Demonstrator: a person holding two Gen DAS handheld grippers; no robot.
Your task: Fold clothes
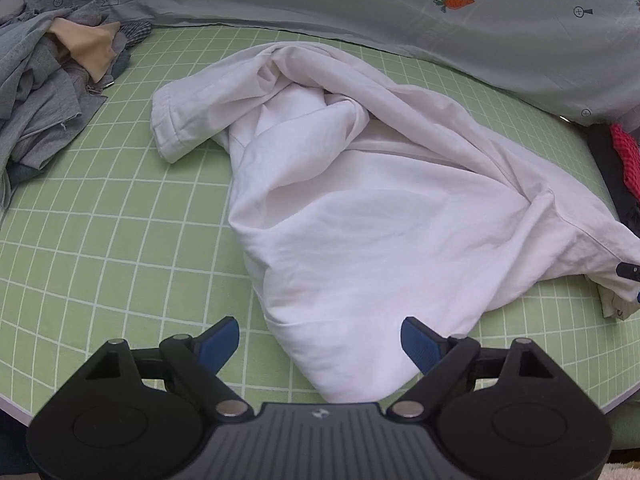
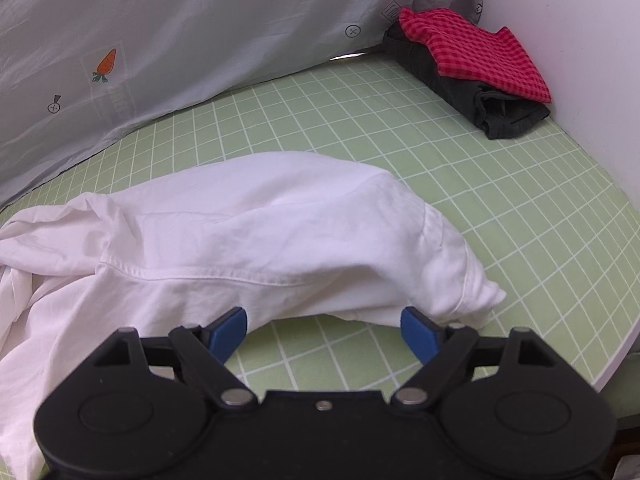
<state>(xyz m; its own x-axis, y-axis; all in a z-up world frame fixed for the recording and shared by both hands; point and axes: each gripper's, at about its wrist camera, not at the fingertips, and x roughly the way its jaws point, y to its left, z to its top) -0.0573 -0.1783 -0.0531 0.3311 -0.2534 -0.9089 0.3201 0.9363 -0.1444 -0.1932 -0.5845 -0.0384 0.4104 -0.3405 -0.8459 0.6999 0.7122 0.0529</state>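
Observation:
A crumpled white shirt [image 1: 360, 216] lies on the green checked sheet [image 1: 100, 240], one sleeve cuff pointing left. My left gripper [image 1: 320, 340] is open just above the shirt's near end, its blue fingertips [image 1: 220, 340] spread either side of the fabric. In the right wrist view the same white shirt [image 2: 260, 240] bulges up in front of my right gripper [image 2: 324, 330], which is open with nothing between its blue fingertips [image 2: 418, 330]; the shirt's hem lies just beyond them. The right gripper's tip [image 1: 628, 270] shows at the shirt's right edge in the left wrist view.
A heap of grey and beige clothes [image 1: 52, 80] sits at the back left. Folded red checked cloth [image 2: 472, 52] on a dark garment [image 2: 480, 100] rests in the back right corner by a white wall [image 2: 580, 60]. A grey carrot-print sheet [image 1: 360, 8] hangs behind.

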